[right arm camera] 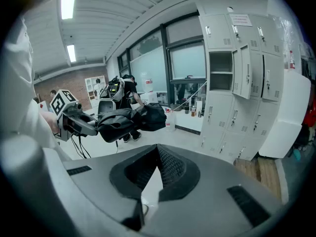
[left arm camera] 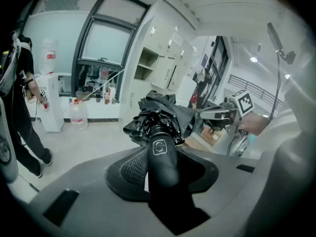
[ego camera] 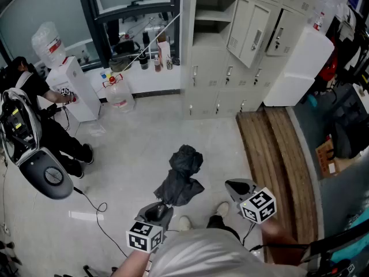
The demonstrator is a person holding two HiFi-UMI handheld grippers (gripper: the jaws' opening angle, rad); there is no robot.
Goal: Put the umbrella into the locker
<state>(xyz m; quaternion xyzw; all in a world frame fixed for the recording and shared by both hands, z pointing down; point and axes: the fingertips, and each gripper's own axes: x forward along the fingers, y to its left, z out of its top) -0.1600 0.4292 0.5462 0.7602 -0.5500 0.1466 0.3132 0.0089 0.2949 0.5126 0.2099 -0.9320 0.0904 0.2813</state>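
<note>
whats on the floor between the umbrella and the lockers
Nothing. In the head view only bare grey floor lies between the umbrella, held by the left gripper, and the lockers.

White water dispenser (ego camera: 74,91) with clear bottle (ego camera: 47,42) on top, person in black (ego camera: 43,111) beside it, clear plastic jug (ego camera: 120,94) on floor (ego camera: 138,137), brown wooden planks (ego camera: 277,154)

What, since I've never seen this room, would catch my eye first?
A crumpled black umbrella hangs in mid-air at the centre of the head view, gripped by its handle in the left tool. Straight ahead stands a wall of pale lockers, some doors open at the top. At far left a person stands at a water dispenser.
</note>
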